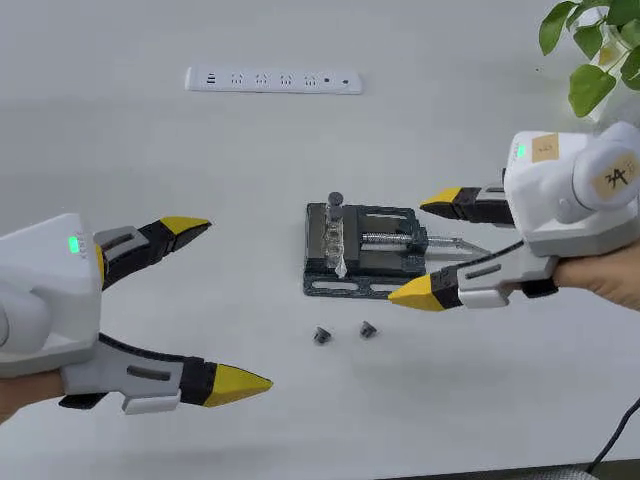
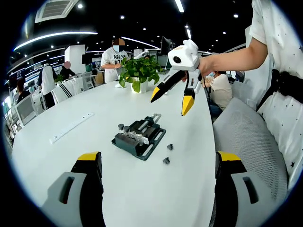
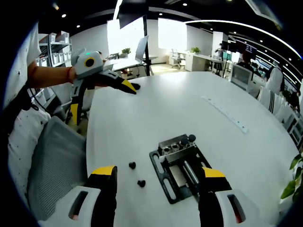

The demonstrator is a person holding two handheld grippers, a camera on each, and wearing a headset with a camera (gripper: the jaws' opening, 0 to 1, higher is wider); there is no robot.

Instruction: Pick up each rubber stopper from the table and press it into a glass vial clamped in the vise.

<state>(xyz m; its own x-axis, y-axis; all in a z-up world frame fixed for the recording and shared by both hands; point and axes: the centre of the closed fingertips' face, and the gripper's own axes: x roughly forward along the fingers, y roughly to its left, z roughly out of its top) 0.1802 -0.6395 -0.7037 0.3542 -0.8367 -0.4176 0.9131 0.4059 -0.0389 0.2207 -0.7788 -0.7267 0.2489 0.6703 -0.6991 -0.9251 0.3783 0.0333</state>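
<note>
A dark vise [image 1: 365, 252] is seen on the white table [image 1: 150, 160], with a row of glass vials [image 1: 334, 240] clamped upright in it. The vial at the far end of the row is capped by a dark stopper [image 1: 336, 201]; whether the other vials are capped cannot be told. On the near side of the vise, just in front of its base, a loose stopper [image 1: 321, 335] and a second loose stopper [image 1: 367, 328] lie on the table, close together but apart.

The left gripper [image 1: 235, 303] is held well to the left of the vise and nearer the person, its jaws spread wide with nothing between them. The right gripper [image 1: 409, 250] is held at the right side of the vise, raised above the table, its jaws likewise spread wide and empty, with the yellow tips turned toward the vise.

A white power strip [image 1: 273, 80] lies well beyond the vise, and a green plant [image 1: 590, 50] stands far to its right.
</note>
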